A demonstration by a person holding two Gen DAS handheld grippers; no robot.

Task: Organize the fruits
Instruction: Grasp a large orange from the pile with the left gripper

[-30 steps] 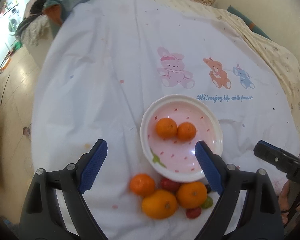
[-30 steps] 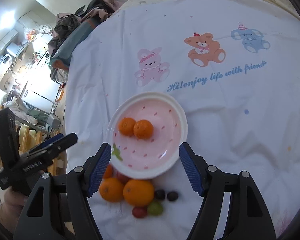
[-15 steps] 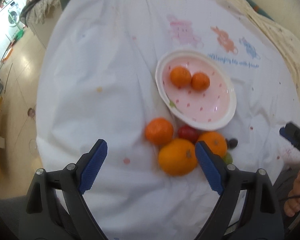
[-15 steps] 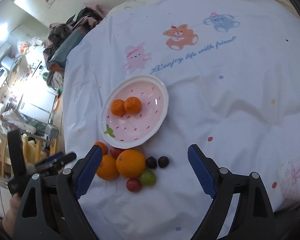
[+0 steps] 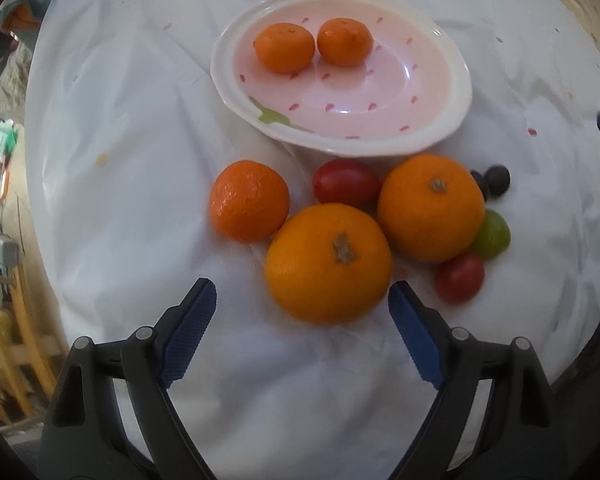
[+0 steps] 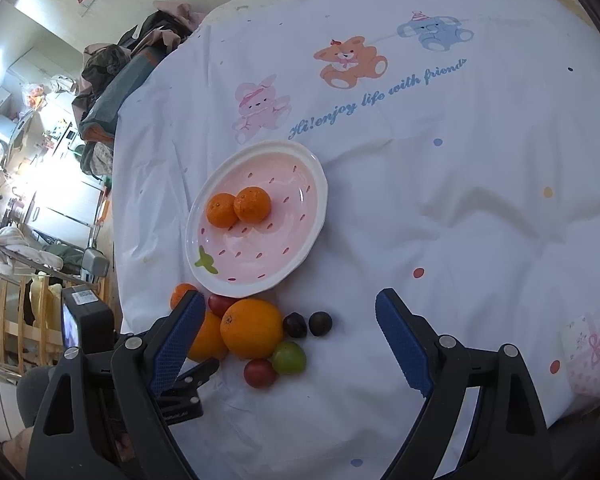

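A pink strawberry-pattern plate [image 5: 440, 128] [image 6: 300, 256] holds two small mandarins [image 5: 284, 47] [image 6: 252, 204]. In front of it on the white cloth lie a big orange [image 5: 328, 262] [image 6: 252, 328], a second orange [image 5: 430, 206], a mandarin [image 5: 249, 200], two red tomatoes [image 5: 346, 183], a green one [image 5: 492, 234] and two dark grapes [image 5: 496, 180] [image 6: 320, 323]. My left gripper [image 5: 302, 312] is open, just short of the big orange. My right gripper [image 6: 290, 320] is open and empty, above the fruit pile.
The white cloth with cartoon animals [image 6: 348, 62] covers the table. The cloth's edge [image 6: 118, 240] drops off at the left, with furniture and clothes beyond. A pink gift-print item [image 6: 592, 356] lies at the right. The left gripper's body [image 6: 84, 320] shows low left in the right wrist view.
My left gripper dropped low and moved in toward the big orange, which now sits just ahead of its open fingers. My right gripper pulled back and rose; the plate looks farther away.
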